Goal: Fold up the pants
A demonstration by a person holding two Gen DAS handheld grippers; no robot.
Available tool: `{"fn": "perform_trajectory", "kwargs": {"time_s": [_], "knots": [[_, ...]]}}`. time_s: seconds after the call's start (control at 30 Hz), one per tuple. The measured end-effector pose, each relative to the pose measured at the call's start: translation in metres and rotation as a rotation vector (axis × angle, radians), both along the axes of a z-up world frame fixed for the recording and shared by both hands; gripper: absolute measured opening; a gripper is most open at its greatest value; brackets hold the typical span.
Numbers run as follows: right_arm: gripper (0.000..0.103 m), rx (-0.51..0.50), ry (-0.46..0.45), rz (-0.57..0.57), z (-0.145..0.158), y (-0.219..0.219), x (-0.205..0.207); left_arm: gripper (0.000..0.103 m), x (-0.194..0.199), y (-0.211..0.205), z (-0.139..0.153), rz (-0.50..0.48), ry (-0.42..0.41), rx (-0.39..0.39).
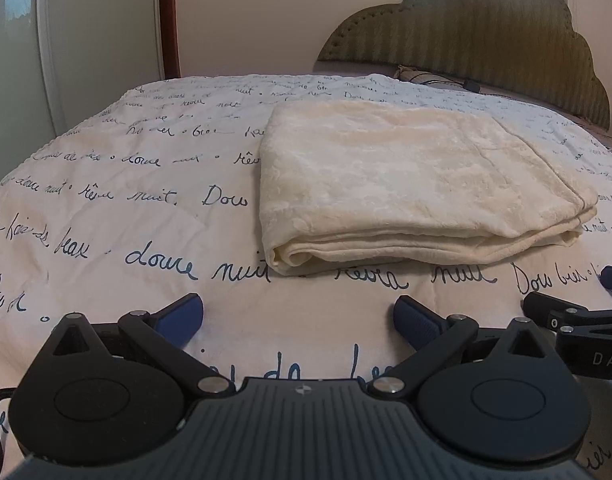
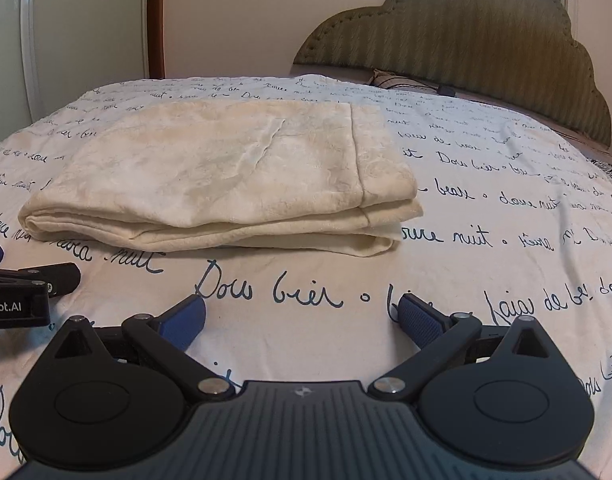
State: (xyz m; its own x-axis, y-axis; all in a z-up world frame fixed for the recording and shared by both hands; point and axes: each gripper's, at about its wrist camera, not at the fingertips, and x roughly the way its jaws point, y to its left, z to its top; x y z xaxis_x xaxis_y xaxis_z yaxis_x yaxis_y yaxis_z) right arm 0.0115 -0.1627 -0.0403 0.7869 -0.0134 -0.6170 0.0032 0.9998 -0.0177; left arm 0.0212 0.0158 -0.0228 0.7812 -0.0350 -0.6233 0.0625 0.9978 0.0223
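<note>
Nudging the folded cream pants (image 1: 418, 184) with either wide-open gripper, left (image 1: 297, 318) or right (image 2: 301, 318), could shift the stacked layers askew.

A: Pants (image 1: 410, 184): which colour?
B: Cream, with a faint tone-on-tone mottled texture.

A: Bedspread (image 1: 145, 216)?
B: White, patterned with rows of dark blue handwritten script.

A: Left hand-held gripper (image 1: 297, 320) and right hand-held gripper (image 2: 301, 320)?
B: Black bodies, grey ribbed housings, blue textured finger pads (image 2: 418, 320).

A: Headboard (image 2: 466, 48)?
B: Olive green, finely striped, studded scalloped edge.
</note>
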Motion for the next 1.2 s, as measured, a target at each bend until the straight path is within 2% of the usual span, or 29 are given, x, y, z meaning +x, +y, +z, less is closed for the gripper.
{"fn": "perform_trajectory", "kwargs": {"time_s": [0.43,1.2], "knots": [[0.103,0.038,0.004,-0.001,-0.0003,-0.0048,0.0004,0.103,0.0004,0.0013,0.0003,-0.002,-0.001,-0.008],[0.103,0.027,0.001,-0.002,0.0006,-0.0027,-0.0006,0.103,0.0,0.0012,0.0006,-0.002,-0.001,-0.006]]}}
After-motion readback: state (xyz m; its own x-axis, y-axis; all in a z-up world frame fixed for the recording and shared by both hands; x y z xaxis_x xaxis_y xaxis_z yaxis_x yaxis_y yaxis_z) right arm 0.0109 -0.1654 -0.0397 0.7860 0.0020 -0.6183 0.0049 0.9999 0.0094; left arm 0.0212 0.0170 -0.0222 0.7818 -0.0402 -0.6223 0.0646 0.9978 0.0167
